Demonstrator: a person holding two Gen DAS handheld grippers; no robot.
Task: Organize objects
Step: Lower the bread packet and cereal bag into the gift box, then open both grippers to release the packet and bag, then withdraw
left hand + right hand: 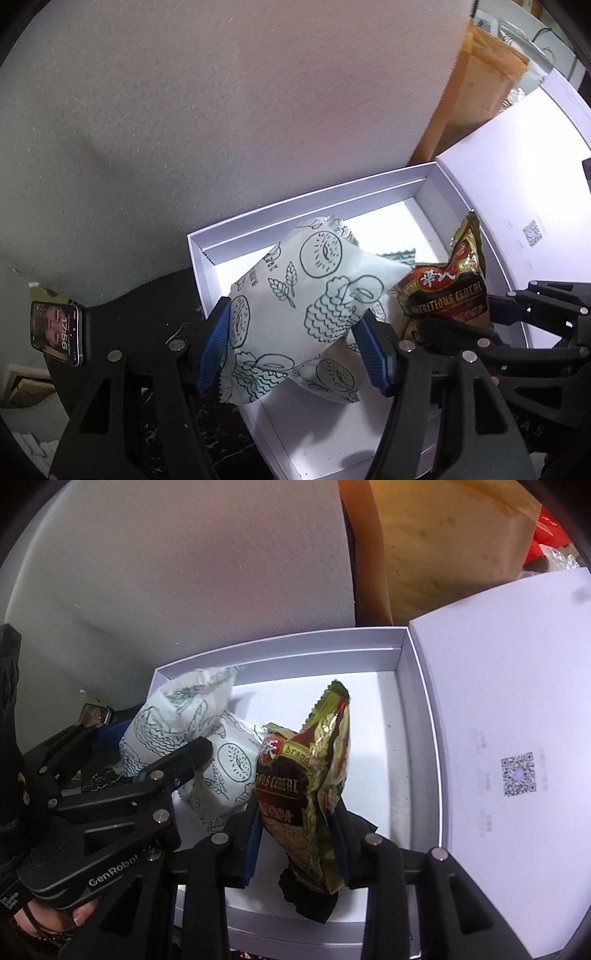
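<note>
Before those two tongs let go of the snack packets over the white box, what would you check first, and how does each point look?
1. White packet held between the left tongs: ok, blue pads press both sides.
2. Cereal packet held in the right tongs: ok, squeezed between the pads.
3. Both packets over the open white box: ok.
4. Free floor in the box for them: ok, bare white bottom shows.
5. Lid out of the way: ok, it lies to the right of the box.
6. Packets touching the box floor: cannot tell.
</note>
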